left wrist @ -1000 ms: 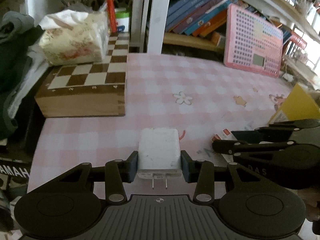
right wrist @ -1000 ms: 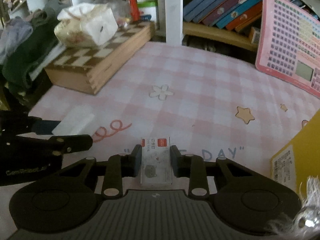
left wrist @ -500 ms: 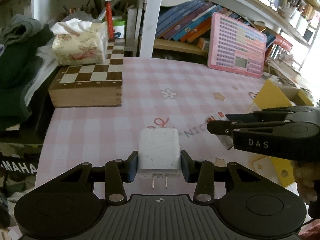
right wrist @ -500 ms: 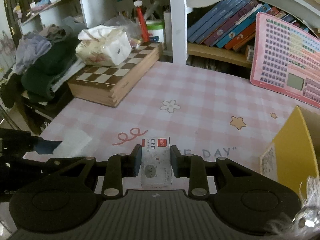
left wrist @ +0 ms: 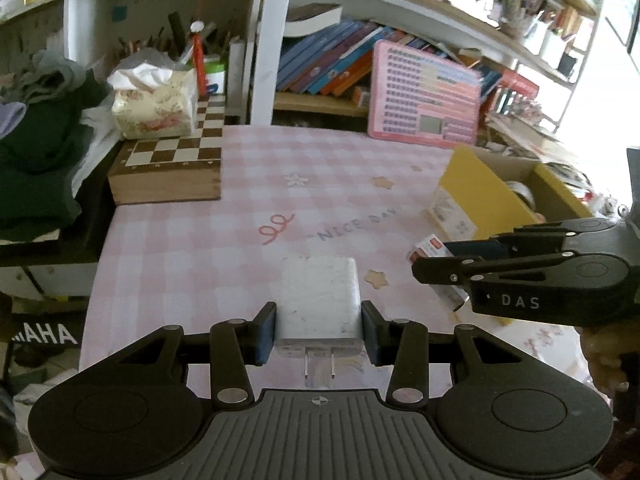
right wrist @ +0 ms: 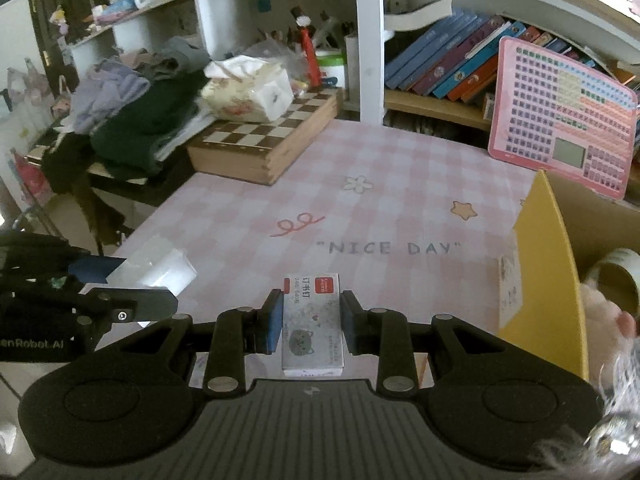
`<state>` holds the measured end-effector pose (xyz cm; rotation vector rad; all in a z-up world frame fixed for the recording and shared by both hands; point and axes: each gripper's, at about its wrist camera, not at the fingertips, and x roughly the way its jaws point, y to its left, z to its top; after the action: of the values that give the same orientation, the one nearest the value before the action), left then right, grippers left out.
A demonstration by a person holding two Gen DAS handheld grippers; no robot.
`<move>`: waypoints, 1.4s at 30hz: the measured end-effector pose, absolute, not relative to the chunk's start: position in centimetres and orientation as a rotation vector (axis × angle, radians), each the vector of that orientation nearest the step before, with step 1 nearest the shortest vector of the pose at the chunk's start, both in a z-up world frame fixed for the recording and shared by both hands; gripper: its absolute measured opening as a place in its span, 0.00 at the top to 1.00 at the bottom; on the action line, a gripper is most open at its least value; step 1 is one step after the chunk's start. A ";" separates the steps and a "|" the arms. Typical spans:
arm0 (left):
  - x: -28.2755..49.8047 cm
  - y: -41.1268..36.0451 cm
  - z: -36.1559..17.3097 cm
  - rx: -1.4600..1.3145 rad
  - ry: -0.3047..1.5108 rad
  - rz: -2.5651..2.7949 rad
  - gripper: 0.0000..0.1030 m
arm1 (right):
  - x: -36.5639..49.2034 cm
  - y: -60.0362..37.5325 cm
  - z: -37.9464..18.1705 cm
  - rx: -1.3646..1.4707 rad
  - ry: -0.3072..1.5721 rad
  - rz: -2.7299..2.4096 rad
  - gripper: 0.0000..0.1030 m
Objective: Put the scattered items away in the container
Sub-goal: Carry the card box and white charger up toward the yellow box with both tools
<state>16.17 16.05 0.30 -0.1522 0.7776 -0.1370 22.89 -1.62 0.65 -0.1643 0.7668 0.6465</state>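
My left gripper [left wrist: 319,330] is shut on a white plug charger [left wrist: 318,300], its two prongs pointing back at the camera, held above the pink checked tablecloth. My right gripper [right wrist: 311,326] is shut on a small white staple box [right wrist: 312,322] with a red label and a cat drawing. In the left wrist view the right gripper [left wrist: 434,264] hangs at the right with the staple box [left wrist: 430,249] sticking out of it. The yellow cardboard box [left wrist: 480,196] stands open at the right; in the right wrist view the cardboard box [right wrist: 548,264] holds a tape roll [right wrist: 618,276] and a plush toy [right wrist: 608,320].
A wooden chessboard case [left wrist: 168,172] with a tissue pack [left wrist: 154,110] on it sits at the table's far left. A pink keypad toy [left wrist: 426,104] leans on the bookshelf behind. Clothes [right wrist: 132,120] are piled off the left edge.
Both grippers have pulled back and risen with their loads, so more of the table shows. The yellow box has come into view at the right.
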 end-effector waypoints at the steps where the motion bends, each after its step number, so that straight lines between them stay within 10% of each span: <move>1: 15.5 15.9 0.6 -0.152 0.773 -0.144 0.60 | 22.2 -2.0 1.0 -0.161 0.763 0.648 0.73; 42: 8.2 5.7 2.4 -0.062 0.773 -0.505 0.60 | 8.5 -14.1 2.9 0.018 0.780 0.334 0.73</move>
<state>8.24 5.71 2.38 -0.0621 0.7727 -0.5052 8.53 -14.13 2.93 0.0182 0.7800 0.3344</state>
